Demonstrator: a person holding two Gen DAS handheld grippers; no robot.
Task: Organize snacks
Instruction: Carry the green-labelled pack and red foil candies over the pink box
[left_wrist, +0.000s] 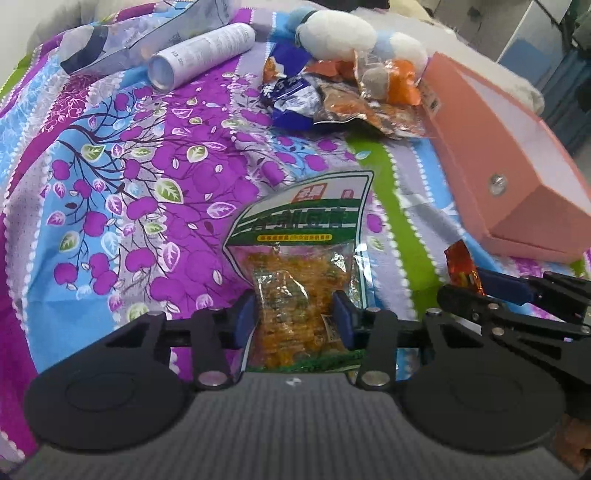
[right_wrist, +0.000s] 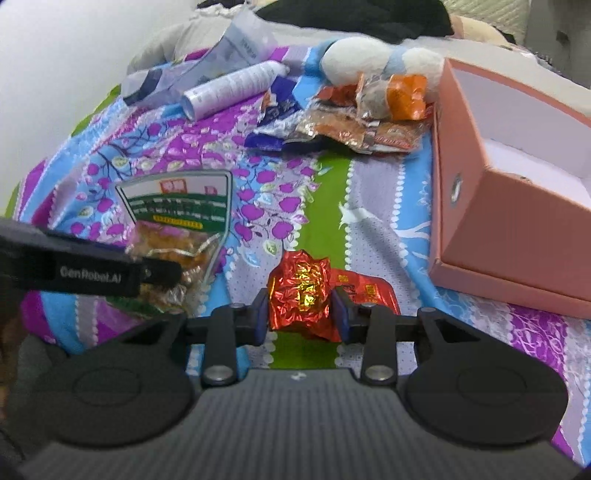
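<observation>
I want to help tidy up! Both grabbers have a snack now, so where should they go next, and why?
Probably carry the right gripper over to the open pink box and drop its red foil snack in. The box sits close on that side and looks empty where its inside shows. The left gripper, clamping the green-topped snack bag, could follow.

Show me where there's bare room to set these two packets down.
Inside the pink box, the white floor shows bare. The bedspread lies bare between that box, the held red foil packet and the far wrapper pile. It is crowded around the pile, white tube and plush toy.
</observation>
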